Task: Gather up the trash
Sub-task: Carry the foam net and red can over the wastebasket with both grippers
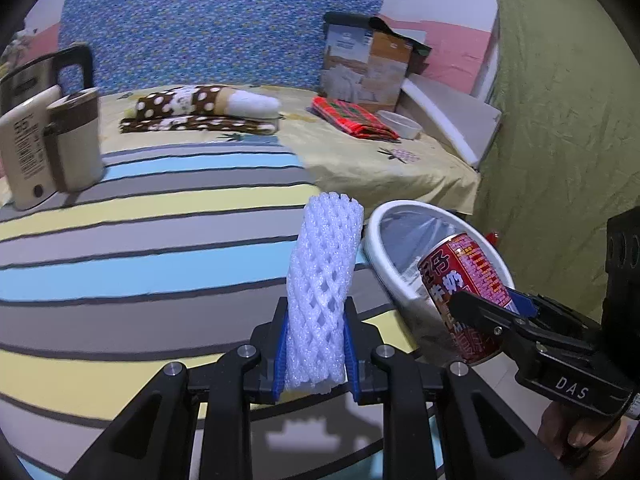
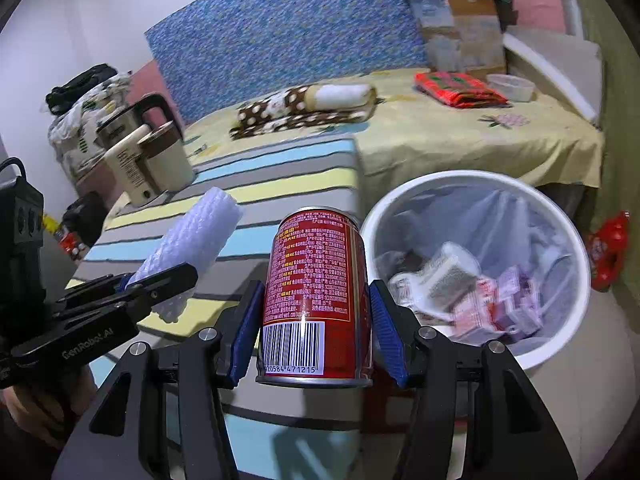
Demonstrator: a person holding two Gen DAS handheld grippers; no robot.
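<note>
Your left gripper [image 1: 314, 344] clamps a white foam-mesh sleeve [image 1: 324, 280], your right gripper [image 2: 316, 328] a red metal can [image 2: 316, 296] — both held near the lined white bin [image 2: 568, 232], ready for dropping.

A bed [image 1: 140, 248] fills the room's middle, its near part under a sheet striped grey, pale yellow and light blue, its far part under a yellow cloth [image 1: 360, 152]. A blue patterned board [image 1: 208, 28] stands upright along the bed's far edge, against a wall painted pink [image 1: 452, 40] below and white above. An olive-green wrinkled fabric [image 1: 560, 100] hangs past the bed's right edge. At the far right corner a white slab [image 1: 448, 116] leans. The light is even and dim.
</note>
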